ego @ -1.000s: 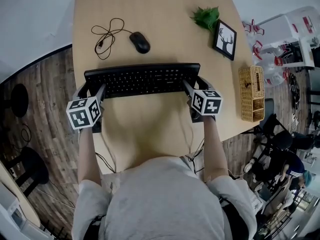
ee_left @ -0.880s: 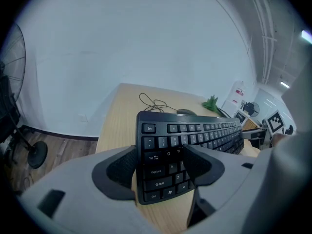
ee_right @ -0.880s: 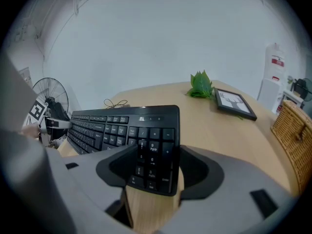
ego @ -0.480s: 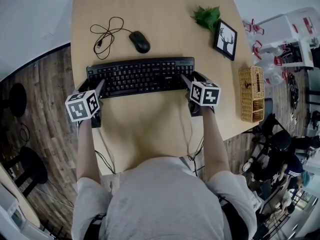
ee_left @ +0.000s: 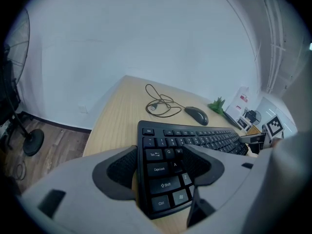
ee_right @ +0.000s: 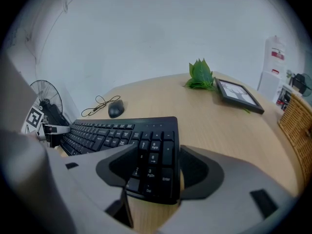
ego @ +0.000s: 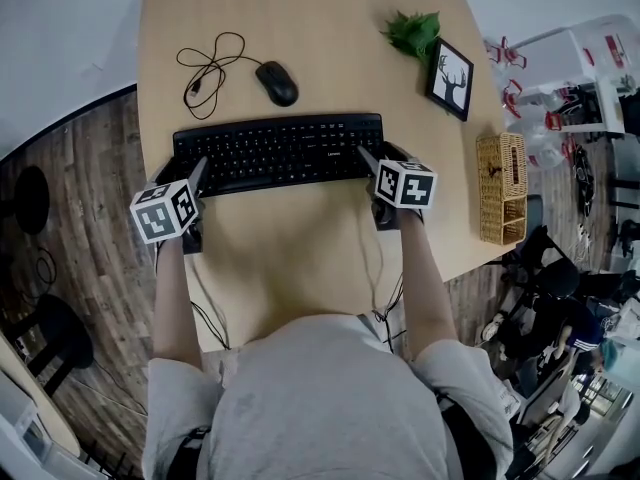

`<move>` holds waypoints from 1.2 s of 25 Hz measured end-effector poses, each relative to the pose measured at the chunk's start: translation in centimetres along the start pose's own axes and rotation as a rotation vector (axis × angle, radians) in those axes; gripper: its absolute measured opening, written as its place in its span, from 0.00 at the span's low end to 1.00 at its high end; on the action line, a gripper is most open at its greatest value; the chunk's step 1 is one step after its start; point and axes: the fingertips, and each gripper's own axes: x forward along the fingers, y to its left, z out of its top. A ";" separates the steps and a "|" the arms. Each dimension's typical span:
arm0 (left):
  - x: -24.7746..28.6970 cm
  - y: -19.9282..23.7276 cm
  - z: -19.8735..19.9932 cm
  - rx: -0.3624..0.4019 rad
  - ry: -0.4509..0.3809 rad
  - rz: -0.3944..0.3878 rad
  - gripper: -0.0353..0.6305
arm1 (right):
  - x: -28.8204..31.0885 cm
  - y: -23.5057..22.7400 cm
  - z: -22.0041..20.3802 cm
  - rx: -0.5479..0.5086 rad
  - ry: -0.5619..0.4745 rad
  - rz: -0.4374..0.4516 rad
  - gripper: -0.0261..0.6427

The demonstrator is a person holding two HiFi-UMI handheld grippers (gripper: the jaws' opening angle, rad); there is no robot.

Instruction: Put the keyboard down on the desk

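The keyboard (ego: 278, 153) lies flat across the middle of the desk (ego: 300, 28), long side toward you. Your left gripper (ego: 197, 176) grasps its left end. The inner jaw lies over the letter keys and hides some of them, and the outer jaw's tip meets the end edge. Lower down, a thin strip of desk shows between that pad and the edge. Your right gripper (ego: 368, 160) clasps the number-pad end the same way, its inner jaw covering keys there.

Just beyond the keyboard sits a black mouse (ego: 277, 83), its cable (ego: 210, 68) looped to the left of it. Farther off, beyond the keyboard's right end, a small green plant (ego: 413, 33) touches a leaning picture frame (ego: 450, 78). A wicker basket (ego: 503, 186) stands well to the keyboard's right at the desk's edge. On your side of the keyboard, your torso hides the desk's near edge.
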 end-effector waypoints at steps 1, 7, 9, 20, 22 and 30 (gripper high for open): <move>0.0 0.0 0.0 -0.001 -0.017 -0.001 0.48 | 0.0 0.0 0.0 0.003 -0.010 -0.002 0.43; -2.2 0.3 1.1 0.034 -0.136 0.082 0.41 | -1.3 -0.5 0.1 0.057 -0.092 -0.028 0.41; -3.6 0.4 2.0 0.059 -0.180 0.128 0.26 | -2.4 -0.9 0.6 0.064 -0.131 -0.059 0.23; -11.6 -3.6 5.3 0.177 -0.363 0.149 0.07 | -10.1 4.0 4.4 -0.084 -0.361 0.043 0.06; -13.1 -4.5 5.4 0.179 -0.391 0.142 0.07 | -11.8 4.9 4.8 -0.113 -0.396 0.058 0.06; -19.4 -9.0 6.4 0.241 -0.517 0.128 0.07 | -18.2 7.0 5.7 -0.202 -0.517 0.073 0.06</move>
